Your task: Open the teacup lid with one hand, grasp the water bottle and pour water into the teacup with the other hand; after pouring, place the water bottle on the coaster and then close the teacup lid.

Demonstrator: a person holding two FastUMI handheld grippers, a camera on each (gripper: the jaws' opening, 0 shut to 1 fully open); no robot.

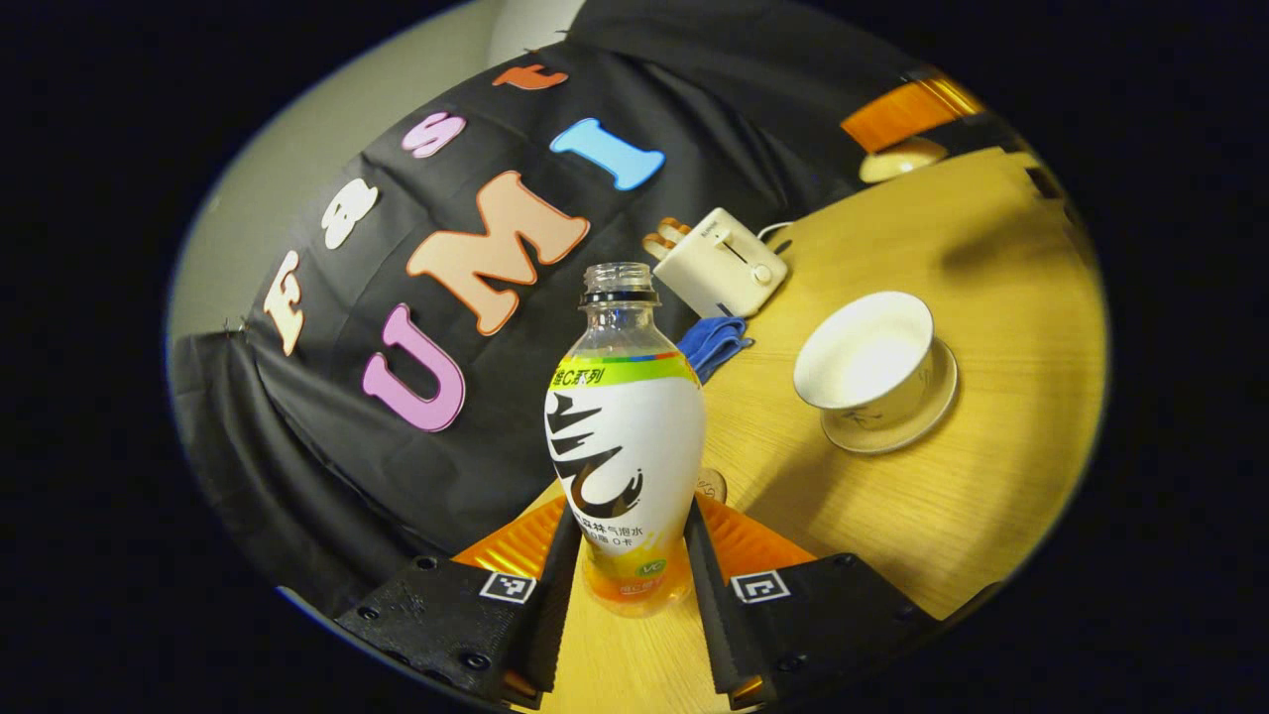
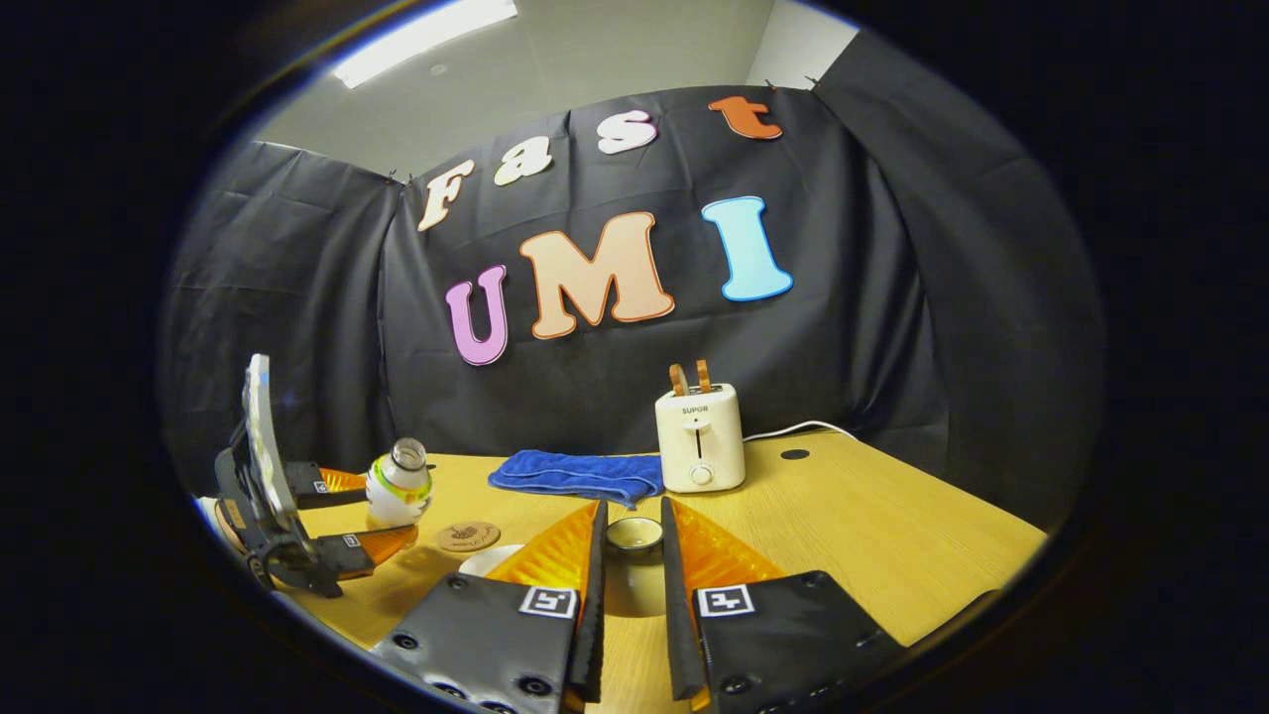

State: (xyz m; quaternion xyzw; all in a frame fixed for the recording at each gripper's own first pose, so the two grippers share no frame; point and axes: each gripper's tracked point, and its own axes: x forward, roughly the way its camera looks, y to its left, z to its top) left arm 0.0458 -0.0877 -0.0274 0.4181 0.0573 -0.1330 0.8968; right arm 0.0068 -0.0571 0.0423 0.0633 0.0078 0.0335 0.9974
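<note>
In the right gripper view, far left, the left gripper (image 2: 372,514) clamps its 2 fingers on the lower body of the capless water bottle (image 2: 399,486), which is lifted off the worktop (image 2: 872,535). Just right of the bottle, a round coaster (image 2: 468,536) lies flat on the worktop with nothing on it. Next to it the rim of the teacup (image 2: 491,558) peeks out beside the right gripper's left finger. Behind, a folded blue cloth (image 2: 578,474) lies just left of a white toaster (image 2: 699,436) holding 2 slices.

The right gripper (image 2: 632,555) has both fingers closed on the teacup lid (image 2: 634,535), held above the worktop.

In the left gripper view, the left gripper (image 1: 627,555) squeezes the water bottle (image 1: 623,436), mouth open, tilted only slightly. An edge of the coaster (image 1: 714,484) shows just behind the bottle. To the right, the uncovered teacup (image 1: 865,349) stands on its saucer (image 1: 892,416) on the worktop (image 1: 972,297), well apart from the bottle; whether it holds water I cannot tell. Beyond lie the blue cloth (image 1: 714,342) and toaster (image 1: 719,263).
</note>
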